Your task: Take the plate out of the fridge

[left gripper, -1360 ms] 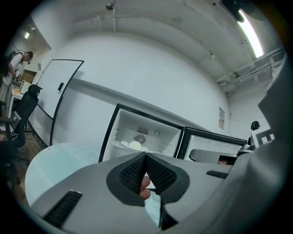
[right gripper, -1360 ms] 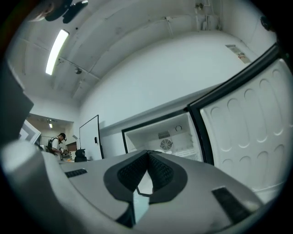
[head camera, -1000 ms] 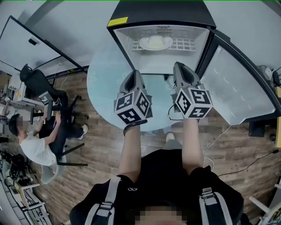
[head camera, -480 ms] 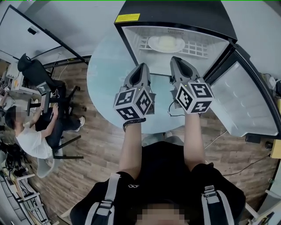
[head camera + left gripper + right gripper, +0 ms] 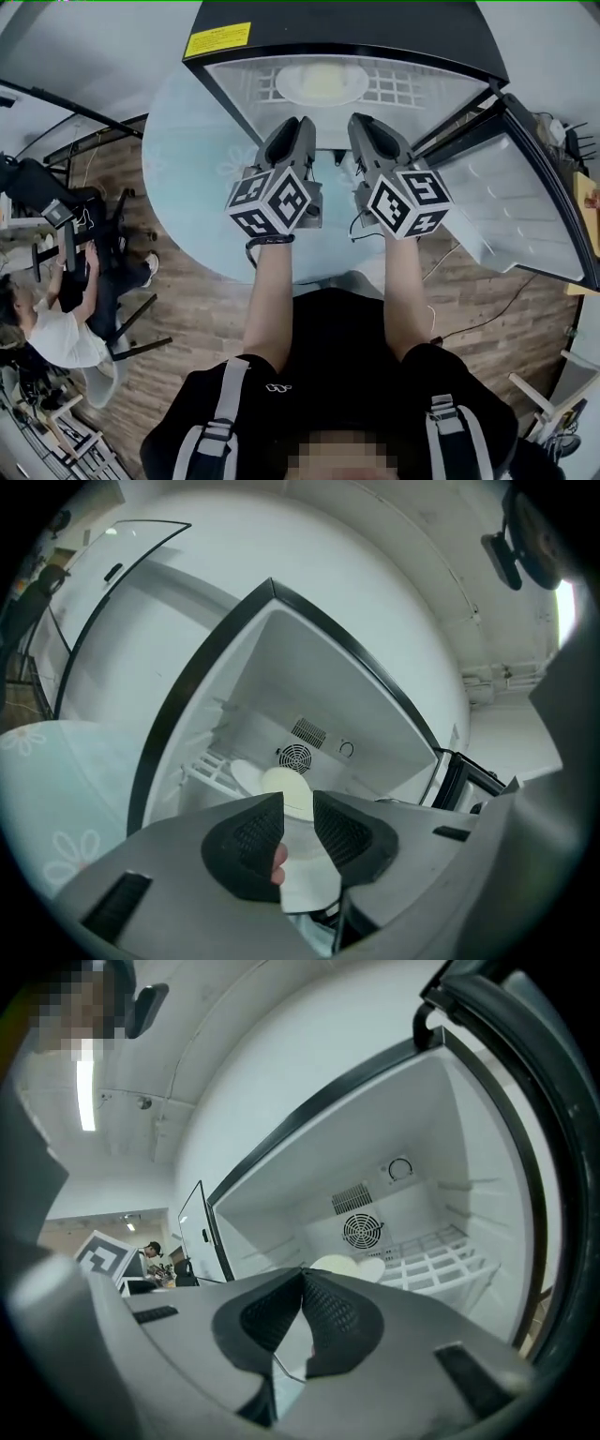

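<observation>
Plate (image 5: 322,82) lies on the white wire shelf (image 5: 398,91) inside the open fridge (image 5: 347,23), ahead of both grippers and touched by neither. Left gripper (image 5: 302,124) points toward it from the fridge mouth, its jaws opening with nothing gripped; the plate shows beyond their gap. Right gripper (image 5: 361,120), just beside it, has jaws pressed together, empty.

L tongs (image 5: 298,808) opening, empty; R tongs (image 5: 303,1283) shut (arms (image 5: 272,300) fwd, side by side)
</observation>
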The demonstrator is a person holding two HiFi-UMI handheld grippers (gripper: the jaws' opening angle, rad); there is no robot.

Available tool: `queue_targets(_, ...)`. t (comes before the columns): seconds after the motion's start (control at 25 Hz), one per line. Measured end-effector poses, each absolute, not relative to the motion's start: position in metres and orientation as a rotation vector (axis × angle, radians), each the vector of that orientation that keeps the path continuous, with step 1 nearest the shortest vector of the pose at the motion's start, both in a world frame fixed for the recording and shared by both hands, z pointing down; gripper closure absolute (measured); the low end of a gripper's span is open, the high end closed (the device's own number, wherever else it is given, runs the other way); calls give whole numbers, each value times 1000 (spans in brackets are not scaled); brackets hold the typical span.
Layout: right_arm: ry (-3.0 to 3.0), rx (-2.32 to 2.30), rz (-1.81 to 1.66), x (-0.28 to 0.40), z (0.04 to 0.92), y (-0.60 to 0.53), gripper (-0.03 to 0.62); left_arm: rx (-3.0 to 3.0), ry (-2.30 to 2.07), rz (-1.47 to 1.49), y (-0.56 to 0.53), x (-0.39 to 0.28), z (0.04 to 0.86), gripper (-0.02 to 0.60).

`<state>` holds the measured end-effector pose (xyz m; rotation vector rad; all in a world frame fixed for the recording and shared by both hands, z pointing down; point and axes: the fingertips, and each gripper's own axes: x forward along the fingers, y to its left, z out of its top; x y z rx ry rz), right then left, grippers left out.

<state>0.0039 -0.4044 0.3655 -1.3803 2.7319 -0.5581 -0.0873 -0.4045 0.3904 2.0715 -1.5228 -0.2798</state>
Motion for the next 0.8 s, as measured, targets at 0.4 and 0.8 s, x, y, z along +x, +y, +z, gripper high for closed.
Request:
queue_targets(0.4, 2597, -1265, -761, 3, 378, -420, 503, 2089, -1377, -287, -423, -71, 407, 357)
queue_targets(0.8, 2520, -1206, -936, -6, 404, -435, 427, 1996, -1363, -329, -434, -81, 424, 328)
